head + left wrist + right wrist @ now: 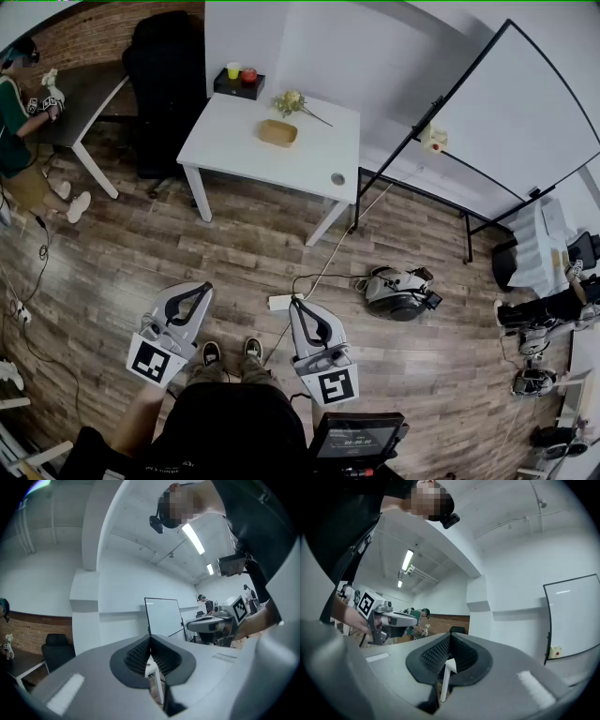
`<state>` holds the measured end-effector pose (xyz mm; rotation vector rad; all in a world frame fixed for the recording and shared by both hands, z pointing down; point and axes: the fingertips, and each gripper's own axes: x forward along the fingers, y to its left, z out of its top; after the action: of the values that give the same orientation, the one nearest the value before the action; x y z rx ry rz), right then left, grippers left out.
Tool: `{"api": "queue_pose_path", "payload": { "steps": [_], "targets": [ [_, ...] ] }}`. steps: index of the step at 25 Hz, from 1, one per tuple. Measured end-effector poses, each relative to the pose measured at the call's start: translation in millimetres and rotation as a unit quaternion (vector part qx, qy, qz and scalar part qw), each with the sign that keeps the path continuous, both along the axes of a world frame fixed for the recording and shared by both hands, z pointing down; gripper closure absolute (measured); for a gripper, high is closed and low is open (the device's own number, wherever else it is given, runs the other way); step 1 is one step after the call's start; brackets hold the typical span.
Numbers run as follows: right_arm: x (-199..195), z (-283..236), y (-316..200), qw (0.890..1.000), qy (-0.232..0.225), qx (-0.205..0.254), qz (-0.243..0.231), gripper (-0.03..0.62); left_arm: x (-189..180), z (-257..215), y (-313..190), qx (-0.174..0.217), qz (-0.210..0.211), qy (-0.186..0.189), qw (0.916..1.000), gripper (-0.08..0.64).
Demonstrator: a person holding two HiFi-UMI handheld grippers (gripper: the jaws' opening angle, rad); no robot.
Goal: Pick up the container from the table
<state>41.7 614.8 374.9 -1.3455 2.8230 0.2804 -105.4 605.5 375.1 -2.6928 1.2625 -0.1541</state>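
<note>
A tan oval container (277, 132) rests on the white table (234, 145) far ahead of me, beside a small bunch of flowers (291, 101). My left gripper (200, 289) and right gripper (296, 306) hang level over the wood floor just in front of my feet, well short of the table. Both are shut with nothing between the jaws. In the left gripper view the ribbed pads (140, 656) meet, and a table leg (158, 691) shows through the slot below them. In the right gripper view the pads (436, 654) also meet.
A black tray (238, 84) with a yellow cup and a red object sits at the table's back edge. A black office chair (169, 84) stands left of the table, a whiteboard (511, 122) to the right. A power strip (279, 301), cables and a grey machine (398, 292) lie on the floor. A person (19, 122) sits at a dark desk at far left.
</note>
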Motion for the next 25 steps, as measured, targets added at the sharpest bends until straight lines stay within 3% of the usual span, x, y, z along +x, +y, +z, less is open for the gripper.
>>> {"api": "queue_pose_path", "payload": {
  "steps": [7,16,25],
  "targets": [
    [26.5,6.2,-38.9,1.000,-0.003,-0.016,-0.004,0.561,24.5,6.6,-33.2,-0.014,-0.005,-0.003,0.9999,0.558],
    [3.1,6.8,-111.7,1.000,0.019,-0.014,-0.006,0.560,14.4,16.6,-114.5,-0.021,0.019,0.014,0.9995,0.558],
    [-33.5,9.8,-216.9,0.997,0.061,-0.023,0.028,0.560,-24.1,28.7,-227.0,-0.050,0.044,0.049,0.9966,0.558]
  ]
}}
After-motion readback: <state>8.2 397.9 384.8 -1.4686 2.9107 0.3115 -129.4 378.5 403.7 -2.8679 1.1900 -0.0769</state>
